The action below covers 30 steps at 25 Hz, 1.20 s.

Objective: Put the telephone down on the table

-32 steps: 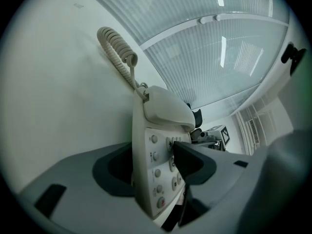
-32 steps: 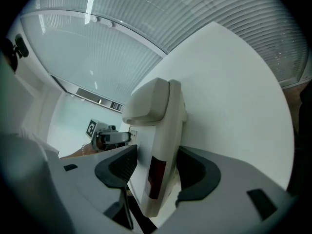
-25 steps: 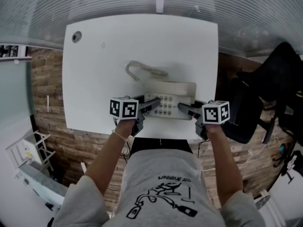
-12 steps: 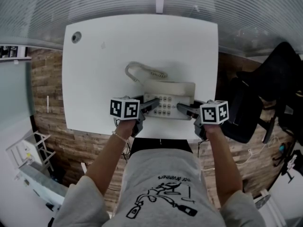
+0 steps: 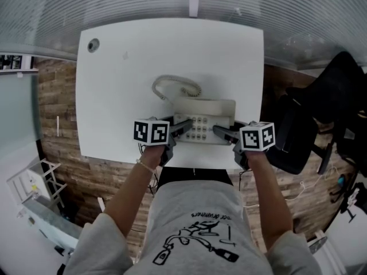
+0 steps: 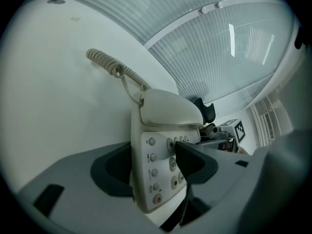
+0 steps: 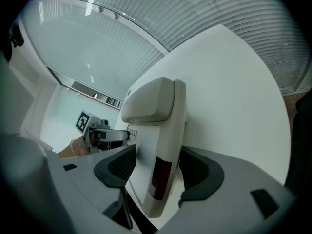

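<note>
Two grippers: the left gripper (image 5: pixel 182 126) and the right gripper (image 5: pixel 222 132) are each clamping one side edge of the telephone (image 5: pixel 213 114), jaws standing fairly wide around its thick body.
Facing: the keypad (image 5: pixel 200 128) is facing up, its end pointing toward the person; the handset (image 5: pixel 205 104) is lying across the far end.
Long axis: running side to side, from one gripper to the other.
Place: the telephone is sitting between the grippers over the near middle of the white table (image 5: pixel 172 44); whether its base is touching is unclear.
Cord: the coiled cord (image 5: pixel 172 83) is looping from the far left corner onto the table.
</note>
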### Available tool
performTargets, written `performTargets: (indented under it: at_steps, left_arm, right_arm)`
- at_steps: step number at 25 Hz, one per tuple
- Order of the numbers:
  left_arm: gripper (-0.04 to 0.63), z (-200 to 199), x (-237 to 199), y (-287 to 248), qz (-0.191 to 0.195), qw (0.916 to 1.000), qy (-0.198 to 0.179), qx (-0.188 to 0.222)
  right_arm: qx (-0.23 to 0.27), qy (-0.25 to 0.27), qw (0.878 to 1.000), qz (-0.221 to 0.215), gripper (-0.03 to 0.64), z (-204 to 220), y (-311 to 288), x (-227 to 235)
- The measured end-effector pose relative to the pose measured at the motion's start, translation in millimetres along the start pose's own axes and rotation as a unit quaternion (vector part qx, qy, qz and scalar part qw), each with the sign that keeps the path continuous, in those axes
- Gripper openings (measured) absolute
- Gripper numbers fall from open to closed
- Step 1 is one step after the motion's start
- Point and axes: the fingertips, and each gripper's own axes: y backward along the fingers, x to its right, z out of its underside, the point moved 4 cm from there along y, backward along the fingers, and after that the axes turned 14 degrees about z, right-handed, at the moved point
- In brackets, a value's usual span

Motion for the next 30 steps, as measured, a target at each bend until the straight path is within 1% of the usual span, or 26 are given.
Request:
performTargets:
  at_steps: [8, 13, 19, 21, 23, 30]
  left_arm:
    - [0.264, 0.4, -0.4, 0.0, -0.014, 0.9999, -0.006, -0.002]
    - [0.265, -0.1, 0.0, -0.4, -0.017, 0.9998, -0.008, -0.006]
    - [0.270, 0.2, -1.3, 0.5, -0.026, 0.9995, -0.009, -0.017]
    - [0.278, 0.8, -0.7, 0.3, -0.033, 0.9990, -0.017, -0.024]
    - [0.316, 1.8, 1.5, -0.8, -0.039, 0.9984, -0.027, -0.031]
    - [0.335, 4.0, 3.0, -2.9, -0.060, 0.9962, -0.045, -0.044]
  right_arm:
    - [0.003, 0.017, 1.000, 0.016, 0.283, -0.5, 1.8, 1.0]
    - [0.003, 0.021, 0.999, 0.025, 0.284, -1.3, 3.0, 0.4]
    - [0.005, 0.026, 0.999, 0.032, 0.285, 0.5, 2.8, 0.4]
    - [0.007, 0.027, 0.999, 0.033, 0.285, 0.6, 2.6, 0.5]
    - [0.007, 0.026, 0.999, 0.033, 0.285, 1.0, 3.2, 0.7]
    - [0.010, 0.023, 0.999, 0.039, 0.285, 1.7, 3.4, 1.9]
